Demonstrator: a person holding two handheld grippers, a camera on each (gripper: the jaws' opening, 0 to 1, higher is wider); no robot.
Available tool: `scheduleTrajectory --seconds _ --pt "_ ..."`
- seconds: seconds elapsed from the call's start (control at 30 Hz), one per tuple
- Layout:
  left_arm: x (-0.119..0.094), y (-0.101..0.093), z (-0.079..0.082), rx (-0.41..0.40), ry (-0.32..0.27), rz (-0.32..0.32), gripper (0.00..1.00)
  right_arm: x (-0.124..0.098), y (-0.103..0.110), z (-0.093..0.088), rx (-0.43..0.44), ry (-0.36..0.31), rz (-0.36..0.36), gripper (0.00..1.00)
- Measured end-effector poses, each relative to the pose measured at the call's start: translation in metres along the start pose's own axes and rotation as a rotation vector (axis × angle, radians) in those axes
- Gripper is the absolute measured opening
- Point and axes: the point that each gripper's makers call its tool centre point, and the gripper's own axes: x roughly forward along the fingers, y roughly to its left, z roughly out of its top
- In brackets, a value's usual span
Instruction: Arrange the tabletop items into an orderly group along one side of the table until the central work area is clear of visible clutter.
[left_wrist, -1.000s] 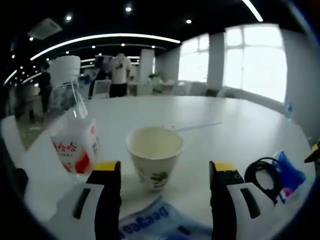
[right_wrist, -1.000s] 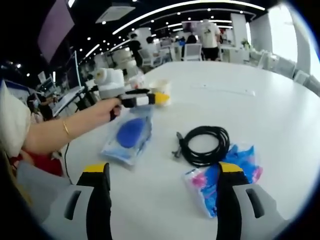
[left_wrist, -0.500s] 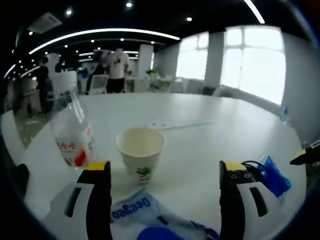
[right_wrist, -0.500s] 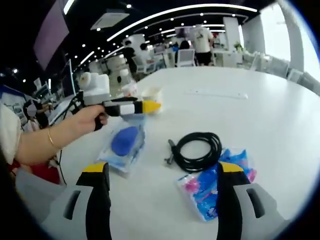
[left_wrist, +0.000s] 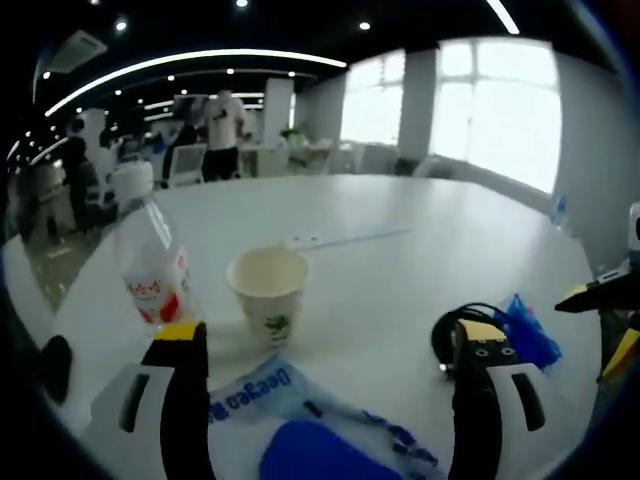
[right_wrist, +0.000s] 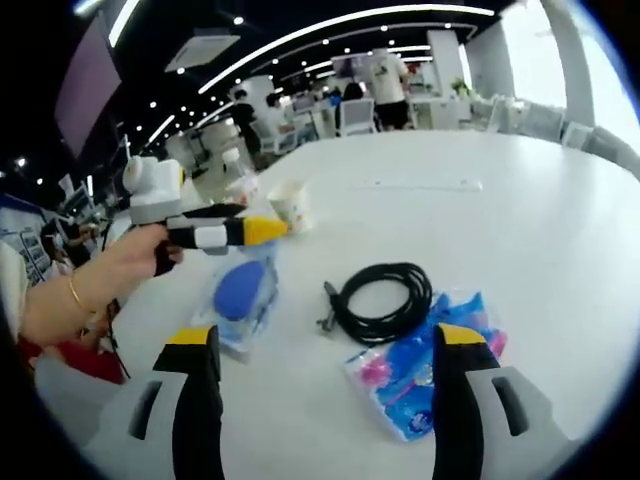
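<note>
Ahead of the left gripper (left_wrist: 325, 385), jaws held apart and empty, a white paper cup (left_wrist: 266, 299) stands; light and crushable, it is best pinched gently at mid-wall.

The left gripper view looks low across the white counter (left_wrist: 420, 260), close to a paper cup (left_wrist: 266, 300) and a bottle (left_wrist: 152, 268). The right gripper view sits higher and farther back, looking down at the counter (right_wrist: 540, 230). Both views share the cup (right_wrist: 288, 206), the black cable (right_wrist: 385, 300) and the blue pouch (right_wrist: 240, 297).
</note>
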Motion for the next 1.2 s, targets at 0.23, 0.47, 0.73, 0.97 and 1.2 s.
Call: scheduleTrajectory --seconds 0.23,0.47,0.73,0.97,1.2 --pt "-0.018 -0.008 0.002 0.021 0.014 -0.008 1.0 -0.003 -0.004 0.008 0.034 -0.03 -0.012 0.86" --pt "-0.042 -0.022 0.009 0.061 0.014 -0.035 1.0 -0.005 -0.01 0.009 0.038 -0.038 -0.05 0.86" --pt "-0.068 -0.039 0.021 0.108 0.003 -0.069 1.0 -0.008 -0.021 0.007 0.076 -0.018 -0.091 0.86" --pt "-0.089 -0.051 0.025 0.138 -0.007 -0.084 1.0 -0.01 -0.037 -0.002 0.099 0.042 -0.133 0.8" --pt "-0.111 -0.066 0.037 0.163 -0.032 -0.137 1.0 -0.011 -0.051 -0.017 0.123 0.104 -0.178 0.72"
